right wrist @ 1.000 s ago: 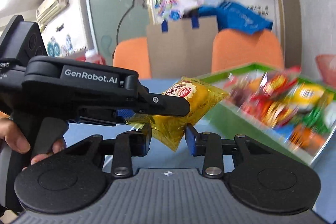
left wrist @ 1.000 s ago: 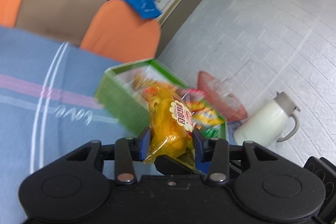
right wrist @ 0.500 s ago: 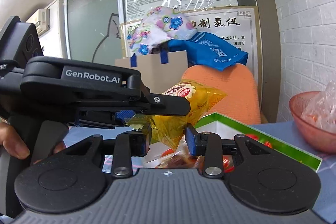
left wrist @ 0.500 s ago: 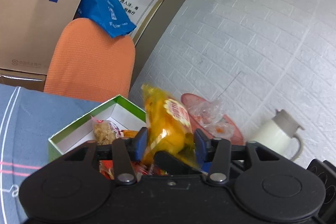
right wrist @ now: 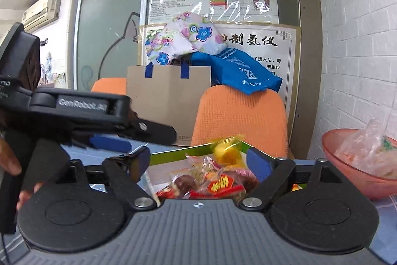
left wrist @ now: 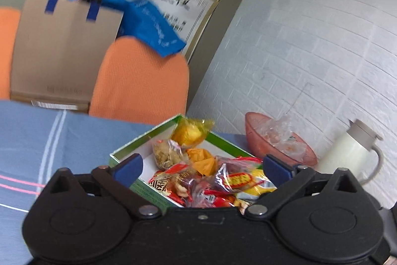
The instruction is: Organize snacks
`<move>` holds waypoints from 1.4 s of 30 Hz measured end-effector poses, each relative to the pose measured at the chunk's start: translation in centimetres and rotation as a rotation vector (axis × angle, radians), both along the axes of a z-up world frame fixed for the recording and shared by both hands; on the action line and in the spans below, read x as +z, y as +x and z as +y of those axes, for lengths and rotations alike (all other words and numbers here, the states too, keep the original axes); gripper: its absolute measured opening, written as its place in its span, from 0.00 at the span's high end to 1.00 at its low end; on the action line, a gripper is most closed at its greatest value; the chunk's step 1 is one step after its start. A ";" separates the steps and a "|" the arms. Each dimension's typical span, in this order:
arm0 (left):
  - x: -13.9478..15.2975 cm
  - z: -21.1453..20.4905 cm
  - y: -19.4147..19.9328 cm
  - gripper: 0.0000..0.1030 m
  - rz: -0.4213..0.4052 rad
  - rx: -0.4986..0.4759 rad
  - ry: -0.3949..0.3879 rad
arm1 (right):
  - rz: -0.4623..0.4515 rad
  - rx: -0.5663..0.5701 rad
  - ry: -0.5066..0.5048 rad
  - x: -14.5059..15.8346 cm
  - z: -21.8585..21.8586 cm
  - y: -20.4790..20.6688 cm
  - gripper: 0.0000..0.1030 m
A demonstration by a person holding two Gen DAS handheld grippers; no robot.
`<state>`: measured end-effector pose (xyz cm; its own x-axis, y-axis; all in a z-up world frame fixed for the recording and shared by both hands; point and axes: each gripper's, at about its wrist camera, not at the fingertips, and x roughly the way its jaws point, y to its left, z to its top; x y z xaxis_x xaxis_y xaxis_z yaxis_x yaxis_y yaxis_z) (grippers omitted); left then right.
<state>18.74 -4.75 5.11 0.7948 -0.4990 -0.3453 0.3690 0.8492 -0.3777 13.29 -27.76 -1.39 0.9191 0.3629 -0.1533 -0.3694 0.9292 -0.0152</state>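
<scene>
- Now your left gripper (left wrist: 202,167) and right gripper (right wrist: 198,160) have just spread wide, both empty.
- Your yellow plastic snack packet (left wrist: 189,132) lies in the green-rimmed cardboard box (left wrist: 146,138) on the blue striped tablecloth (left wrist: 37,141), by the white brick wall (left wrist: 310,41).

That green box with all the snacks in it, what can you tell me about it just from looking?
The green box is a shallow open tray that looks like cardboard, green outside and on the rim, white inside. It rests on the blue tablecloth, near a pink bowl. Wrapped snacks fill it: a yellow packet leans in its far corner, with red and clear wrappers heaped nearer. Neither gripper touches it.
</scene>
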 end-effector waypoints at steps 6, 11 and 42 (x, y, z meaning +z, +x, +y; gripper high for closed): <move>0.9 0.0 -6.3 0.00 -0.063 -0.006 0.012 | 0.021 -0.061 0.026 0.6 -2.0 -5.8 0.00; -0.1 -0.8 -11.1 0.00 -0.047 0.053 0.071 | 0.070 -0.142 0.013 -0.4 -3.4 -9.2 0.00; -5.8 -4.3 -16.6 0.00 0.052 0.216 0.344 | 0.212 -0.290 -0.020 -6.0 -4.1 -11.5 0.00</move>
<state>2.10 -9.02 -0.64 0.8456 -0.1711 -0.5056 0.1564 0.9851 -0.0718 1.81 -31.88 -7.35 0.9304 0.0871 -0.3559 -0.0877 0.9960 0.0145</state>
